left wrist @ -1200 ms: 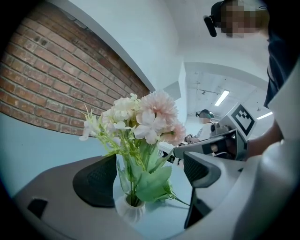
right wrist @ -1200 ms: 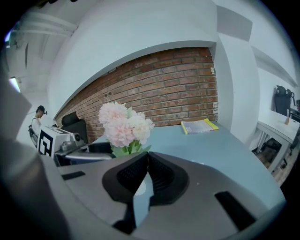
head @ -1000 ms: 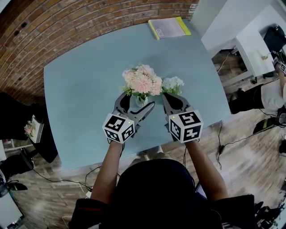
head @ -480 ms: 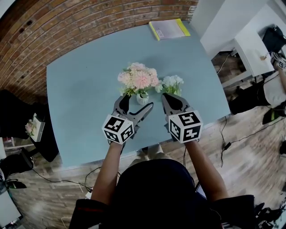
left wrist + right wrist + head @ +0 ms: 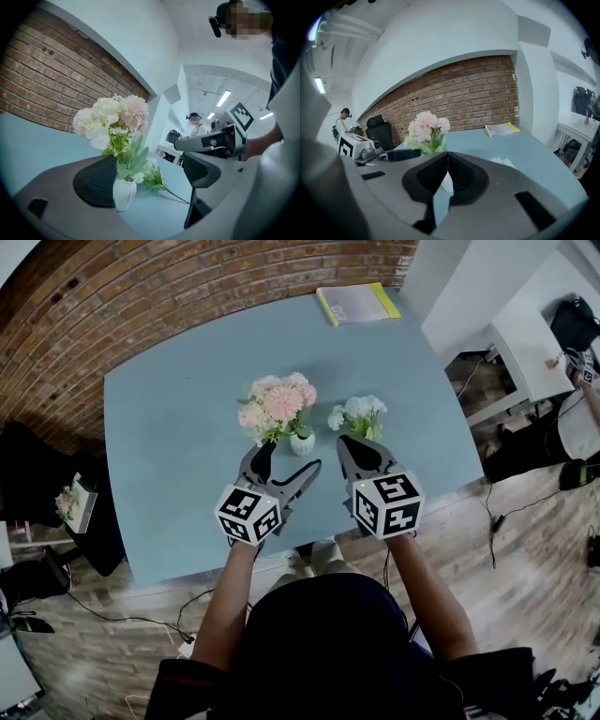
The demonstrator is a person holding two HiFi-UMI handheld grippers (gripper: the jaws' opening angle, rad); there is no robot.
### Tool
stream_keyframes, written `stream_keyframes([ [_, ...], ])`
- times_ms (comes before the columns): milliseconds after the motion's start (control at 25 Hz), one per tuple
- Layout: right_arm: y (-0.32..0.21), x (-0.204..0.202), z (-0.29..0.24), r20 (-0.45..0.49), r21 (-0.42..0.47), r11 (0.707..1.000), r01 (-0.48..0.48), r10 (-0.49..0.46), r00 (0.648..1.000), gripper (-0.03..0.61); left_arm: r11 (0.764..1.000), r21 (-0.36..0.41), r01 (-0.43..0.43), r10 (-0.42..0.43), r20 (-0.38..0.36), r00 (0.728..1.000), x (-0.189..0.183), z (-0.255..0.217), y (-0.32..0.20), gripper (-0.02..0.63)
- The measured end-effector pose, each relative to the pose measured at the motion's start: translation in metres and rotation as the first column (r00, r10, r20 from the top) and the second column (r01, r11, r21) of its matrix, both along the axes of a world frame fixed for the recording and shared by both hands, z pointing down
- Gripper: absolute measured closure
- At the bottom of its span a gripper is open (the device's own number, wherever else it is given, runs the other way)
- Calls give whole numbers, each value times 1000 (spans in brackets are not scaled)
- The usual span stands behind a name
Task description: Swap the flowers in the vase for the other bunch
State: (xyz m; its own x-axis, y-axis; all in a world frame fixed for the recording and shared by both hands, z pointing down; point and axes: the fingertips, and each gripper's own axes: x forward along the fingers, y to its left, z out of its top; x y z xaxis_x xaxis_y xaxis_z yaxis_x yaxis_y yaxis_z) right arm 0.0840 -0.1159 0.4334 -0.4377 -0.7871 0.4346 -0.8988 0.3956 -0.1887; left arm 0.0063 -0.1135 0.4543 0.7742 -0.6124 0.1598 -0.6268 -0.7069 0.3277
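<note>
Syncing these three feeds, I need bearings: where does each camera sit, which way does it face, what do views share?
Head view: on the person's head, facing steeply down at the table; shows both forearms, left gripper, right gripper.
Left gripper view: on the left gripper, along its open jaws toward the vase; the person at upper right.
Right gripper view: on the right gripper, along its shut jaws toward the brick wall.
Shared: all show the pink bunch; each gripper view catches the other gripper.

I read the bench point(image 5: 169, 427) as pale blue. Vase point(image 5: 302, 442) white, ribbed. Flowers point(image 5: 275, 404) in it pink and cream, green leaves. Other bunch point(image 5: 357, 414) white and green. Book point(image 5: 356, 303) grey, yellow edge. Brick wall point(image 5: 112, 306) red-brown. Left claw point(image 5: 291, 457) and right claw point(image 5: 347, 441) dark grey, black-and-white square markers.
</note>
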Motion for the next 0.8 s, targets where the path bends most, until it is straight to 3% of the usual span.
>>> stream_keyframes([
  [800, 20, -24, -13, -7, 27, 1000, 13, -12, 1000, 565, 1000, 16, 2, -2, -1, 1000, -21, -10, 33, 179],
])
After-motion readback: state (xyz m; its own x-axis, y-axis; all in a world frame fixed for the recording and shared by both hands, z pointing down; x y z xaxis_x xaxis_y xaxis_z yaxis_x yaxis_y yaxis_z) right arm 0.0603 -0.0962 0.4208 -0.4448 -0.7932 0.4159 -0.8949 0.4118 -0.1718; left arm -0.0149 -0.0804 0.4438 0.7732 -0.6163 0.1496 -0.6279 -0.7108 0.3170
